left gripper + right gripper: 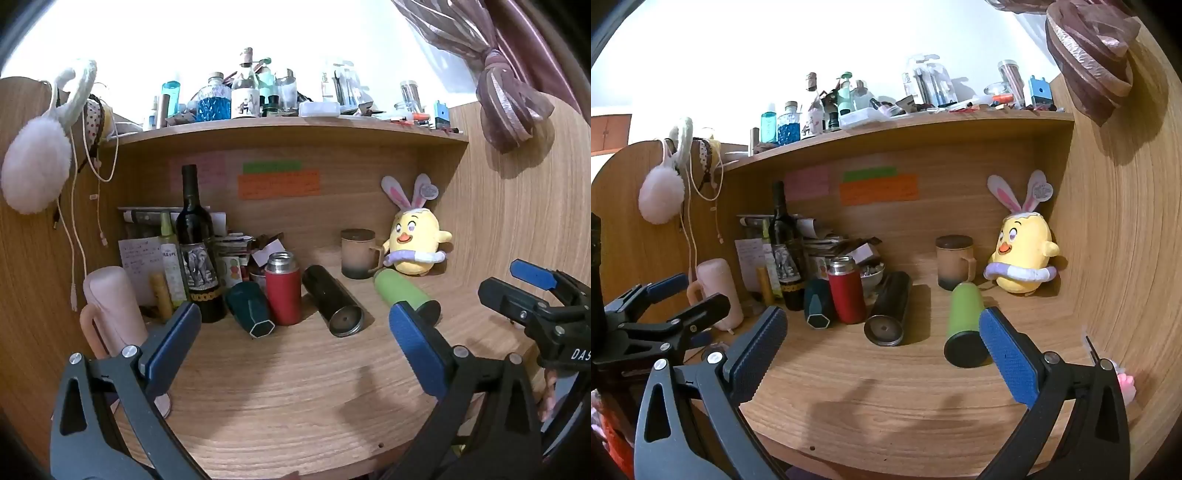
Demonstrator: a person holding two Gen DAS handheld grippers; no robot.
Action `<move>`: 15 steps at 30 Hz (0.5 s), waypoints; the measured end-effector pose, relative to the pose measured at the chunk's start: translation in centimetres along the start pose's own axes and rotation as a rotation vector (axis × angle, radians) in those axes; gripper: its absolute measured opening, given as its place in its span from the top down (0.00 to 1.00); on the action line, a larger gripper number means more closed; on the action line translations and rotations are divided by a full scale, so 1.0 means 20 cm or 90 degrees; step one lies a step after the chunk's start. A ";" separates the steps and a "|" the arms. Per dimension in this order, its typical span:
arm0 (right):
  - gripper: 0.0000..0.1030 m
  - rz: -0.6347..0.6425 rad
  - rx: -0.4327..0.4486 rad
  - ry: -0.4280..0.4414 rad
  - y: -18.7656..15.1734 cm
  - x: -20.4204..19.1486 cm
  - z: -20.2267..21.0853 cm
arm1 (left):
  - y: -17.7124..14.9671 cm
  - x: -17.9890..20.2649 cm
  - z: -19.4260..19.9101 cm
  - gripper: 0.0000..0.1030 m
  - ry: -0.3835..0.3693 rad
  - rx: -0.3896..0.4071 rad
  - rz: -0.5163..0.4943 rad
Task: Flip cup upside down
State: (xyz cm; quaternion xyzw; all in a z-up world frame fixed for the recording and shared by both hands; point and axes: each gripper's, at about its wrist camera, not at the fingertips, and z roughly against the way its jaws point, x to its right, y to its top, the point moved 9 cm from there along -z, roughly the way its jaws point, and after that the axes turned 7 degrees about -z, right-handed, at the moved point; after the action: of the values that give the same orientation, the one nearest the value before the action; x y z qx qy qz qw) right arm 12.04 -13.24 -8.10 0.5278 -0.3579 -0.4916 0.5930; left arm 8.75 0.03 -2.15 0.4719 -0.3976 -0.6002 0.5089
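Observation:
Several cups sit on the wooden desk (pixel 288 398). A red flask (pixel 282 288) (pixel 847 291) stands upright, open at the top. A black tumbler (pixel 330 304) (pixel 889 310), a green tumbler (pixel 404 291) (pixel 962 325) and a dark teal cup (pixel 249 308) (pixel 818 304) lie on their sides. A pink mug (pixel 114 314) (pixel 718 295) stands at the left. A lidded beige mug (pixel 358 253) (pixel 955 262) stands at the back. My left gripper (pixel 295 332) is open and empty above the desk front. My right gripper (pixel 882 332) is open and empty; it also shows in the left wrist view (pixel 517 288).
A wine bottle (pixel 197 251) and papers crowd the back left. A yellow plush chick (pixel 415 243) sits at the back right. A shelf (pixel 295 129) overhead holds many bottles. Wooden walls close both sides. Cables and a white puff (pixel 35 173) hang at the left.

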 end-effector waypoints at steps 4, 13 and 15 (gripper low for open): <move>0.00 0.001 -0.003 -0.001 -0.01 0.00 0.00 | 0.00 0.00 0.00 0.00 0.004 0.003 -0.005; 0.00 0.013 -0.014 -0.006 -0.02 0.01 -0.04 | -0.01 0.00 -0.01 0.00 0.000 -0.006 0.002; 0.00 0.010 -0.015 -0.007 -0.02 0.02 -0.04 | -0.01 0.00 -0.01 0.00 0.000 -0.006 0.002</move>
State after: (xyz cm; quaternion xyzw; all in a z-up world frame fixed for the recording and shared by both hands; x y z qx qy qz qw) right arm 12.90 -13.39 -8.67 0.5153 -0.3594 -0.4942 0.6008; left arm 8.96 0.06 -2.32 0.4686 -0.3954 -0.6013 0.5123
